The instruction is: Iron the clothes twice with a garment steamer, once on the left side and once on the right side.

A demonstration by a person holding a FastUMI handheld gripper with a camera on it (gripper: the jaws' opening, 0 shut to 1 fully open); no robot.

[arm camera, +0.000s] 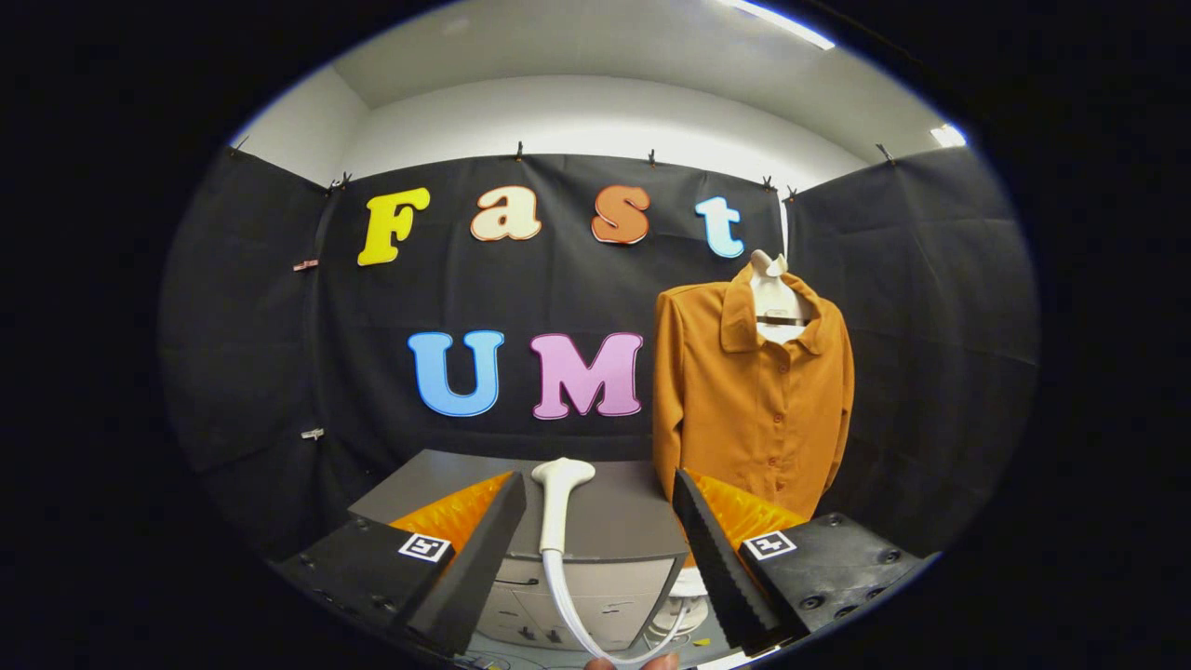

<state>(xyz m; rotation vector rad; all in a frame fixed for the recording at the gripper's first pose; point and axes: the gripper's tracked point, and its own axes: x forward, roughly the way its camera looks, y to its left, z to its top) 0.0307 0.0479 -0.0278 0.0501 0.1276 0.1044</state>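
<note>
A white garment steamer head (558, 498) lies on a grey cabinet top (614, 521), its hose (568, 605) curling down off the front edge. An orange button-up shirt (754, 391) hangs on a white hanger (780, 302) against the black booth wall, beyond and to the right of the cabinet. My gripper (600, 493) is open, its fingers spread wide. The steamer head sits between them, nearer the left finger, and is not touched by either.
The grey cabinet has drawers (558, 605) on its front. A fingertip of a person's hand (633, 663) shows below the hose loop. Black cloth walls close the booth behind and on both sides.
</note>
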